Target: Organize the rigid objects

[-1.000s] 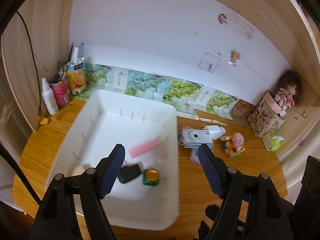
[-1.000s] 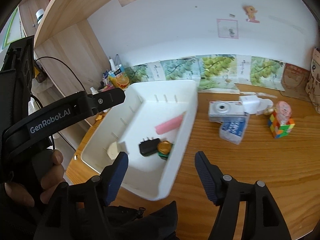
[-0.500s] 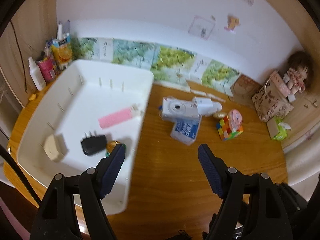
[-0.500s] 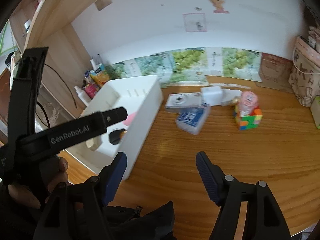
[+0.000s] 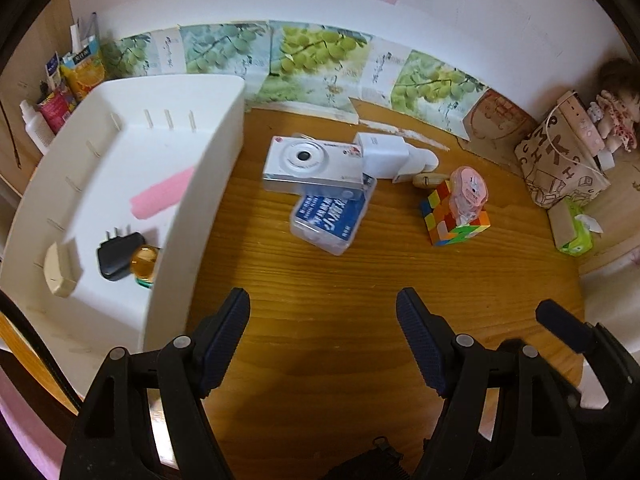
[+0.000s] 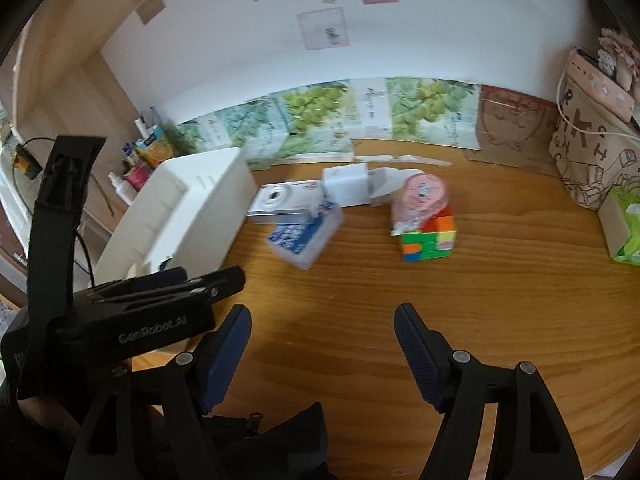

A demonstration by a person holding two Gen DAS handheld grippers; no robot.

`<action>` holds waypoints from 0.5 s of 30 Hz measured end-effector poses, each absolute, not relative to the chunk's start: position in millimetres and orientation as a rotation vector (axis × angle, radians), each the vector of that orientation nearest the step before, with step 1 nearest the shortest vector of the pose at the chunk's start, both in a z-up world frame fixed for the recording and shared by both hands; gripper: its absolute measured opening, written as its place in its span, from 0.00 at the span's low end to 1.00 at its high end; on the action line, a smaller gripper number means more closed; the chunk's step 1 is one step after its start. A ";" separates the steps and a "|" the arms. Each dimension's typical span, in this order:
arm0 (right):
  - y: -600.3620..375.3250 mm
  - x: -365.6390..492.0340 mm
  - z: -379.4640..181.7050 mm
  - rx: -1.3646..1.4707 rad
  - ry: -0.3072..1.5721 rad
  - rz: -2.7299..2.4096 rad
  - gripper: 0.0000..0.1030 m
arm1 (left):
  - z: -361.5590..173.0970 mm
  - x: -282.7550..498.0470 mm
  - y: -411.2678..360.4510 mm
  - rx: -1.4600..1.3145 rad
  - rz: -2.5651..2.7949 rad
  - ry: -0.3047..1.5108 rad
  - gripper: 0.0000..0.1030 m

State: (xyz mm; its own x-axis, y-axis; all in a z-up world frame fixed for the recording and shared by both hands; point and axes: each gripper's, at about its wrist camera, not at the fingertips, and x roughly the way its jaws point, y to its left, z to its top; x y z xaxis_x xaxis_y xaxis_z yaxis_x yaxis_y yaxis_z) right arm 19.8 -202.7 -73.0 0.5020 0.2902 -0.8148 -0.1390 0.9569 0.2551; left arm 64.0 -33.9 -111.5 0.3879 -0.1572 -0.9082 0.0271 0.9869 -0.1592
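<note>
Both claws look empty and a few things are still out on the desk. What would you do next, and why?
Probably move the left gripper forward to the silver camera. Both grippers are open and hold nothing; the right gripper too. The camera lies on top of the blue-labelled box, closest to the white bin, so taking it first frees the box beneath.

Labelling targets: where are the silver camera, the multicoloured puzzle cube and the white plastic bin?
silver camera (image 5: pixel 308 162), left wrist view, front face.
multicoloured puzzle cube (image 5: pixel 440 210), left wrist view, left face.
white plastic bin (image 5: pixel 208 184), left wrist view, right wall.
</note>
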 end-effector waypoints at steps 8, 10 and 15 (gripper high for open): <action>-234.2 52.0 -95.5 0.272 1.069 0.231 0.73 | -128.8 78.6 -42.3 -0.122 -0.068 1.232 0.76; -239.2 58.5 -103.3 0.316 1.090 0.231 0.73 | -134.6 79.9 -42.1 -0.122 -0.056 1.256 0.76; -251.7 72.5 -126.2 0.451 1.146 0.206 0.73 | -149.3 82.9 -44.8 -0.112 -0.035 1.321 0.76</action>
